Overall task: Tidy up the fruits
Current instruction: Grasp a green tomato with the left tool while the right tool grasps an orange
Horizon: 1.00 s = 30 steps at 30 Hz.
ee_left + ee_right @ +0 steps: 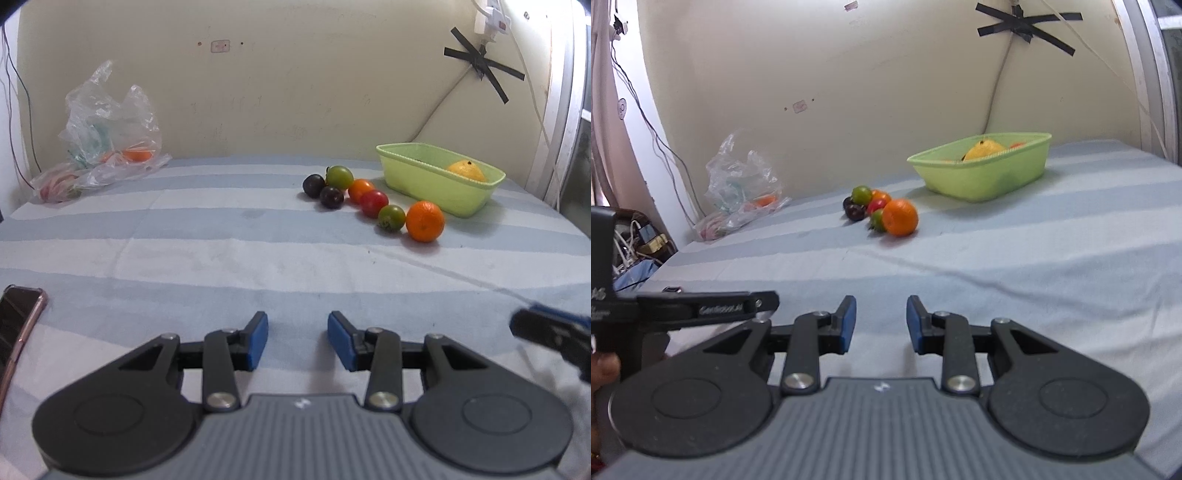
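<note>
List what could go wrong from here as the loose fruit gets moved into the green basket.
1. The loose fruits touch in a tight row: gripping the orange may nudge the green fruit beside it and set the round pieces rolling.
2. The green basket looks light; dropping fruit against its rim could shove or tip it.
3. The striped cloth is creased, so tongs sliding low might snag it and drag the cluster.

Crumpled plastic bag by wall, phone near edge.
</note>
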Each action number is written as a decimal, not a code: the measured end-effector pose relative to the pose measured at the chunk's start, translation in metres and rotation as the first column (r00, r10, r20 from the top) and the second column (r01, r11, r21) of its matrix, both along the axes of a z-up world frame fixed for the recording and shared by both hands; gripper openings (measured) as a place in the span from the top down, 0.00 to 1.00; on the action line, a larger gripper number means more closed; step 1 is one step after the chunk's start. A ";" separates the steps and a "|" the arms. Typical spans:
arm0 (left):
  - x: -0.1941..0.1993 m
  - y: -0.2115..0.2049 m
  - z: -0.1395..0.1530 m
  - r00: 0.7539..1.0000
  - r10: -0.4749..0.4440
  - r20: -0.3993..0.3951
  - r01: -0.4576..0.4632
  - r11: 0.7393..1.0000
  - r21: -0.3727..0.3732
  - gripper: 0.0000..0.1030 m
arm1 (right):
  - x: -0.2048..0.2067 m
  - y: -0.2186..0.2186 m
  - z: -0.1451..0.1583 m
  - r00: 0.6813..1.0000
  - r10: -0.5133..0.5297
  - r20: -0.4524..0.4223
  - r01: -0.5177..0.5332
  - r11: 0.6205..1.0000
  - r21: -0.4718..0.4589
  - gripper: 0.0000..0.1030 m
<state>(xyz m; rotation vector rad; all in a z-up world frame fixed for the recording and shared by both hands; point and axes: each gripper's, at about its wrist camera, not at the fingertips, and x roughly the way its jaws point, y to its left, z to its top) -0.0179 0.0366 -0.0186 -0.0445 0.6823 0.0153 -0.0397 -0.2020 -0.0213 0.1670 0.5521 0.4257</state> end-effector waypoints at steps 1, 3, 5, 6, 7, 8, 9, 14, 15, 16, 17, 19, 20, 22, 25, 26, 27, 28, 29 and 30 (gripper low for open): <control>0.002 0.002 0.000 1.000 -0.004 0.004 0.004 1.000 -0.013 0.64 | 0.008 0.000 0.002 1.000 0.000 -0.002 0.000 1.000 -0.005 0.68; 0.005 0.006 0.001 1.000 -0.010 0.012 0.011 0.999 -0.046 0.64 | 0.025 0.002 0.006 1.000 0.008 -0.006 -0.008 1.000 -0.019 0.68; 0.008 0.011 0.002 1.000 -0.012 0.016 0.013 0.997 -0.071 0.64 | 0.043 0.008 0.011 1.000 0.018 -0.003 -0.018 0.999 -0.040 0.68; 0.010 0.013 0.003 1.000 -0.011 0.016 0.012 0.997 -0.080 0.64 | 0.053 0.011 0.014 0.999 0.034 -0.004 -0.034 0.998 -0.045 0.68; 0.013 0.015 0.004 1.000 -0.011 0.016 0.012 0.996 -0.088 0.64 | 0.061 0.015 0.016 0.999 0.048 -0.003 -0.048 0.998 -0.049 0.68; 0.015 0.017 0.005 1.000 -0.011 0.016 0.012 0.995 -0.094 0.64 | 0.070 0.020 0.017 0.998 0.058 -0.003 -0.058 0.997 -0.059 0.66; 0.018 0.018 0.006 1.000 -0.013 0.017 0.015 0.995 -0.102 0.64 | 0.079 0.025 0.017 0.998 0.063 -0.005 -0.063 0.995 -0.077 0.58; 0.034 0.021 0.016 0.999 -0.042 0.028 0.045 0.987 -0.157 0.65 | 0.119 0.046 0.011 0.997 0.077 -0.024 -0.080 0.984 -0.160 0.53; 0.039 0.021 0.018 0.998 -0.049 0.027 0.053 0.984 -0.170 0.65 | 0.124 0.048 0.008 0.996 0.083 -0.036 -0.088 0.982 -0.170 0.53; 0.045 0.019 0.019 0.998 -0.058 0.026 0.062 0.981 -0.183 0.65 | 0.128 0.049 0.006 0.994 0.094 -0.056 -0.102 0.980 -0.172 0.57; 0.052 0.017 0.021 0.997 -0.068 0.026 0.072 0.978 -0.194 0.65 | 0.130 0.047 0.005 0.993 0.091 -0.069 -0.102 0.981 -0.167 0.62; 0.065 0.009 0.022 0.995 -0.092 0.026 0.095 0.976 -0.197 0.65 | 0.121 0.038 0.007 0.994 0.088 -0.065 -0.096 0.986 -0.138 0.63; 0.072 0.004 0.022 0.995 -0.098 0.022 0.101 0.976 -0.194 0.65 | 0.114 0.033 0.009 0.995 0.083 -0.054 -0.090 0.987 -0.130 0.63; 0.088 -0.010 0.020 0.993 -0.115 0.009 0.115 0.975 -0.191 0.65 | 0.094 0.024 0.013 0.997 0.075 -0.009 -0.076 0.988 -0.137 0.63; 0.106 -0.035 0.017 0.991 -0.135 0.016 0.136 0.979 -0.150 0.64 | 0.067 0.011 0.019 0.998 0.052 0.048 -0.044 0.987 -0.156 0.63; 0.112 -0.044 0.016 0.990 -0.141 0.020 0.143 0.982 -0.127 0.64 | 0.062 0.009 0.019 0.997 0.046 0.055 -0.037 0.986 -0.161 0.63; 0.117 -0.053 0.014 0.989 -0.147 0.020 0.148 0.983 -0.109 0.64 | 0.058 0.005 0.019 0.998 0.039 0.059 -0.029 0.985 -0.167 0.63; 0.121 -0.059 0.012 0.989 -0.150 0.014 0.151 0.983 -0.104 0.64 | 0.056 0.002 0.018 0.998 0.034 0.060 -0.023 0.985 -0.172 0.63; 0.125 -0.064 0.010 0.988 -0.151 0.003 0.151 0.983 -0.104 0.64 | 0.055 0.001 0.016 0.998 0.029 0.060 -0.018 0.984 -0.175 0.63; 0.128 -0.069 0.008 0.990 -0.141 -0.001 0.141 0.986 -0.094 0.64 | 0.056 0.002 0.015 0.998 0.026 0.059 -0.015 0.984 -0.179 0.63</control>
